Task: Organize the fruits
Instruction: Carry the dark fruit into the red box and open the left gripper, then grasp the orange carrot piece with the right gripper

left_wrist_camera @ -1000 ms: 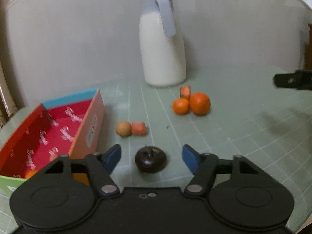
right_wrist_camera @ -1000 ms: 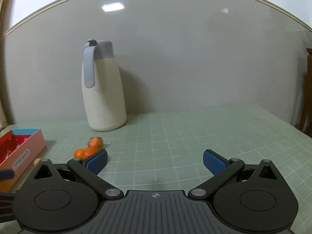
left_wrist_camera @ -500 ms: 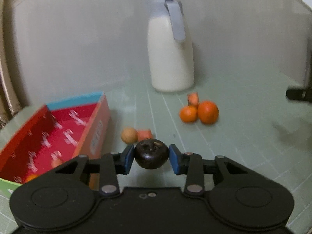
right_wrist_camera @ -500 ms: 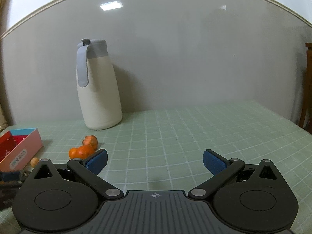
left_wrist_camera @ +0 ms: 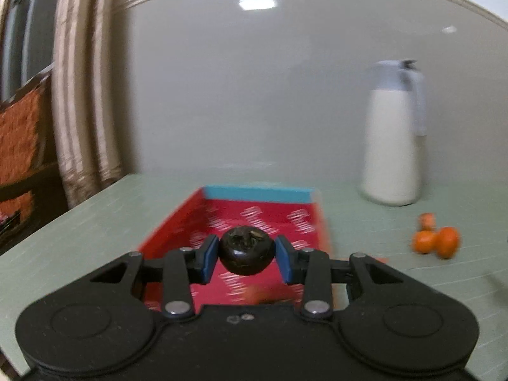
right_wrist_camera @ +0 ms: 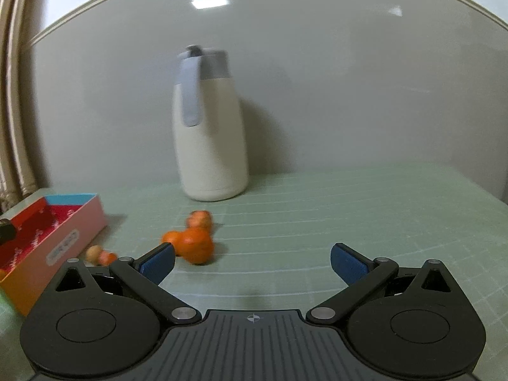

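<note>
Lifted off the bench [left_wrist_camera: 79, 209] and swung left since a second ago: dark fruit [left_wrist_camera: 247, 255] now carried over the red box [left_wrist_camera: 260, 212].

Clamped between the blue pads of the left claw [left_wrist_camera: 247, 258], gripped at its widest so as not to slip, hanging above the box's patterned floor, apparently ready for release inside. Something orange, blurred, lying in the box at 6 o'clock of the held fruit; cannot tell what. Still out on the bench: two oranges [right_wrist_camera: 190, 243] touching each other, a smaller reddish piece [right_wrist_camera: 199, 219] just behind at 12 o'clock, a tan round fruit [right_wrist_camera: 93, 253] with another reddish bit beside the box wall. White jug [right_wrist_camera: 209, 133] upright at the back. Right claw [right_wrist_camera: 252, 262] spread wide and holding nothing, aimed toward the oranges at 11 o'clock, likely lined up for the next pick.
</note>
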`<move>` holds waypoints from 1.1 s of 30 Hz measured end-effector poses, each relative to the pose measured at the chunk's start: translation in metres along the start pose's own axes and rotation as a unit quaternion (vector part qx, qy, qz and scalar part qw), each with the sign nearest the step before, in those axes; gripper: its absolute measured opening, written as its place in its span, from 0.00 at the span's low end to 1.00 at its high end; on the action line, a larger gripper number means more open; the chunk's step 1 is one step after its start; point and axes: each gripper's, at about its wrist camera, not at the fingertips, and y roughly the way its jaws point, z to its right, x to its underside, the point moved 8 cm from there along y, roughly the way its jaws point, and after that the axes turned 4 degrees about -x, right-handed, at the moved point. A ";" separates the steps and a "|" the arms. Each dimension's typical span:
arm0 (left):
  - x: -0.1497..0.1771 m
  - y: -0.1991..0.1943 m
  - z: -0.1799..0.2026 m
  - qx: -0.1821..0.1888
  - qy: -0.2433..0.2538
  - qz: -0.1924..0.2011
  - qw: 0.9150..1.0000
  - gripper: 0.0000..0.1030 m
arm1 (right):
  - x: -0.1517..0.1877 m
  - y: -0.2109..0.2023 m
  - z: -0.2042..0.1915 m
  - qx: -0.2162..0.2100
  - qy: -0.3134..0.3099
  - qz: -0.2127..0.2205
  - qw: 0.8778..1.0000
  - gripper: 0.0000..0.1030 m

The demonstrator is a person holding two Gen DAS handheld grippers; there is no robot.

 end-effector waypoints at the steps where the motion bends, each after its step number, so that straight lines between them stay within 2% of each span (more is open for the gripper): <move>1: 0.001 0.004 -0.008 -0.006 -0.004 -0.009 1.000 0.29 | 0.000 0.001 -0.004 -0.006 -0.003 -0.002 1.000 1.00; 4: 0.006 0.012 -0.024 -0.016 -0.013 -0.029 0.999 0.31 | 0.002 0.003 -0.013 -0.016 -0.008 -0.007 1.000 1.00; 5: 0.006 0.013 -0.026 -0.012 -0.015 -0.033 0.999 0.38 | 0.003 0.004 -0.015 -0.016 -0.010 -0.009 1.000 1.00; 6: 0.006 0.011 -0.026 -0.011 -0.017 -0.033 0.999 0.56 | 0.003 0.005 -0.016 -0.015 -0.011 -0.011 1.000 1.00; 8: 0.003 0.005 -0.025 -0.018 -0.016 -0.016 1.000 0.83 | 0.003 0.006 -0.016 -0.015 -0.009 -0.013 1.000 1.00; 11: 0.001 -0.002 -0.020 -0.018 -0.009 -0.004 1.000 0.86 | 0.003 0.004 -0.015 -0.017 -0.003 -0.010 1.000 1.00; 14: 0.001 -0.007 -0.019 -0.012 -0.013 0.003 1.000 0.89 | 0.005 0.003 -0.023 -0.047 -0.006 0.003 0.999 1.00; 17: 0.001 -0.009 -0.019 -0.012 -0.011 0.006 1.000 0.89 | 0.007 -0.001 -0.039 -0.054 -0.062 0.023 0.996 1.00; 18: 0.001 -0.009 -0.020 -0.011 -0.013 0.008 1.000 0.89 | 0.008 -0.003 -0.045 -0.076 -0.071 0.030 0.994 1.00; 20: 0.001 -0.008 -0.023 -0.013 -0.016 0.010 1.000 0.89 | 0.012 0.001 -0.050 -0.109 -0.050 0.006 0.993 1.00; 23: 0.001 -0.009 -0.027 -0.013 -0.020 0.012 1.000 0.89 | 0.017 0.015 -0.055 -0.116 -0.038 -0.048 0.991 1.00; 26: 0.001 -0.010 -0.029 -0.012 -0.020 0.014 1.000 0.89 | 0.014 0.019 -0.071 -0.106 -0.080 -0.036 0.990 1.00; 30: 0.001 -0.014 -0.038 -0.017 -0.020 0.018 0.999 0.89 | 0.020 0.039 -0.095 -0.128 -0.093 -0.060 0.986 1.00; 33: 0.002 -0.015 -0.049 -0.025 -0.020 0.019 0.999 0.89 | 0.022 0.056 -0.118 -0.126 -0.123 -0.067 0.982 1.00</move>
